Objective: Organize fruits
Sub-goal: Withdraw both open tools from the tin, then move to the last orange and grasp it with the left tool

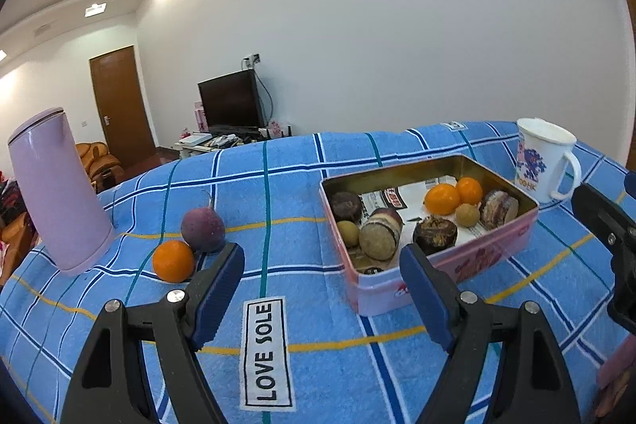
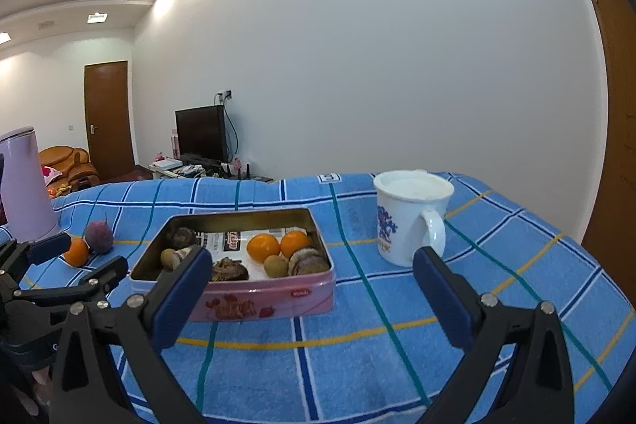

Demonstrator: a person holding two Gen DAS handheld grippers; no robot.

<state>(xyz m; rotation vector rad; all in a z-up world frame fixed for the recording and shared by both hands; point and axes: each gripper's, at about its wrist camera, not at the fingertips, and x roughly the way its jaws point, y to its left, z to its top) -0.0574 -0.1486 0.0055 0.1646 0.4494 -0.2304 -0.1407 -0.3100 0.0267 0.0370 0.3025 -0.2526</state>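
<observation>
A pink tin box sits on the blue checked cloth, holding two oranges, small brownish fruits and dark round pieces. Left of the box, a loose orange lies against a purple fruit. My left gripper is open and empty, hovering above the cloth between the loose fruits and the box. In the right wrist view my right gripper is open and empty too, in front of the box, with the left gripper at its far left.
A tall lilac jug stands at the left of the table. A white mug with a blue print stands right of the box. The cloth carries a "LOVE SOLE" label. Beyond the table are a television and a door.
</observation>
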